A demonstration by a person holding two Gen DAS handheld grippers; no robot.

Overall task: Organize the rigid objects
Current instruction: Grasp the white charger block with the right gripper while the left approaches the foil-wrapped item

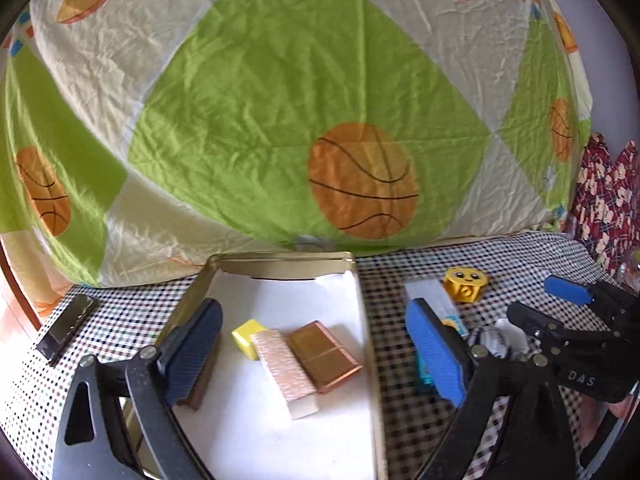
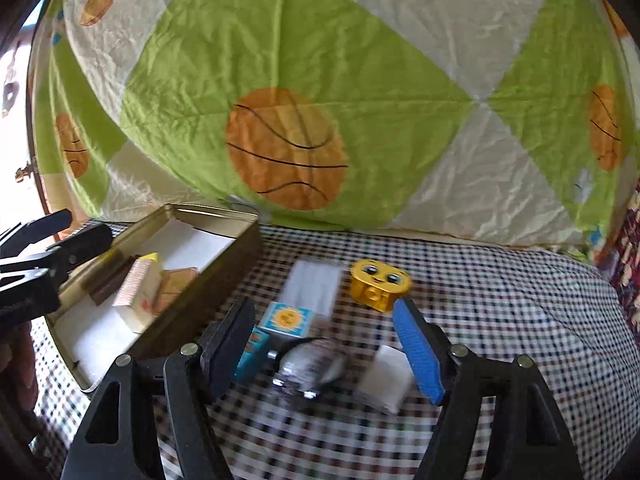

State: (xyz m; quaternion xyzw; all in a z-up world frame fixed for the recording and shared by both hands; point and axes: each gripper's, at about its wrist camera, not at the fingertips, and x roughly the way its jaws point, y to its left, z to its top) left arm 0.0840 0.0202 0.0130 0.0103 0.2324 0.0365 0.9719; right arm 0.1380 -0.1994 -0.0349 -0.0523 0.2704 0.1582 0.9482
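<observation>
Both my tongs, left point(image 1: 316, 344) and right point(image 2: 324, 346), gape empty; I'll square onto one piece point(image 2: 286, 319) beside the tin point(image 2: 200, 312).

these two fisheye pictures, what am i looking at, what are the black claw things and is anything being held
The black claws are two hand-held grippers; a person carries one in each hand, and a small camera on each looks forward along its fingers. So there is one picture per hand.

In the left-hand picture, the left gripper stands open over a gold tin box lined with white. In the tin lie a yellow block, a pink-topped box and a copper-coloured case. The other gripper shows at the right edge.

In the right-hand picture, the right gripper is open above a checked cloth. On the cloth are a yellow smiley-face toy, a small blue box with a sun, a white block and some blurred items I cannot identify.

Neither gripper holds anything. Behind hangs a green and white sheet with basketballs.
</observation>
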